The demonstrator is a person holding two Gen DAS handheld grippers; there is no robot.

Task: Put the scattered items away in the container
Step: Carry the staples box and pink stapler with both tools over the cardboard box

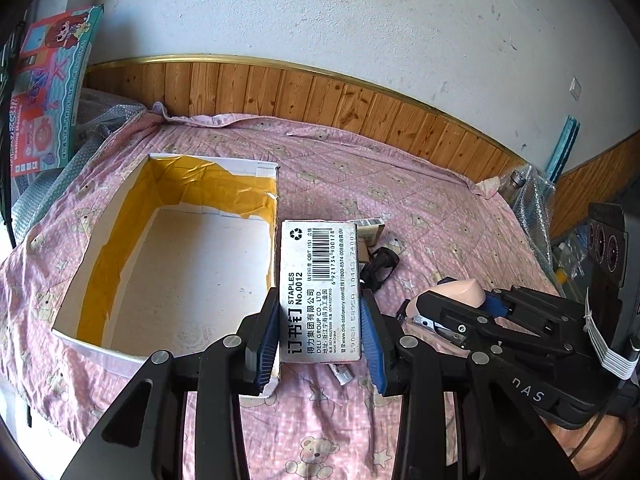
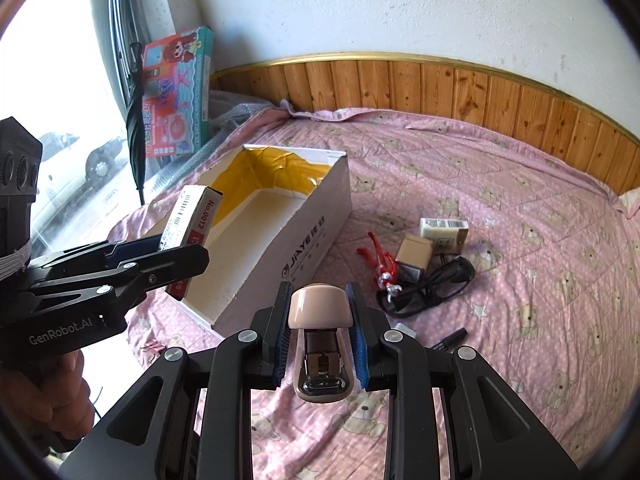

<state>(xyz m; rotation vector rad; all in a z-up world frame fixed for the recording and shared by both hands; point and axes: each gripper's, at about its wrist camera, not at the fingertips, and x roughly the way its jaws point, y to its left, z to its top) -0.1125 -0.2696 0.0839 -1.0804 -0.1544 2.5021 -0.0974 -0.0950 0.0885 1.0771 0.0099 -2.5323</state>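
- Left gripper (image 1: 320, 328) clamps staples box (image 1: 322, 288) above cardboard box (image 2: 312, 236) rim.
- Right gripper (image 2: 322, 332) clamps stapler (image 2: 320, 344) over bedsheet (image 2: 500, 280).
- Risk: 2 loaded grippers crowding 1 opening; collision could drop either outside.

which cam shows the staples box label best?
Left wrist: the staples box faces the lens, barcode and "No.0012" readable, held in the left gripper. Right wrist shows only its red edge, partly hidden.

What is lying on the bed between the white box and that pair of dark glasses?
In the right wrist view, a small red figure toy lies on the pink sheet between the white box and the glasses.
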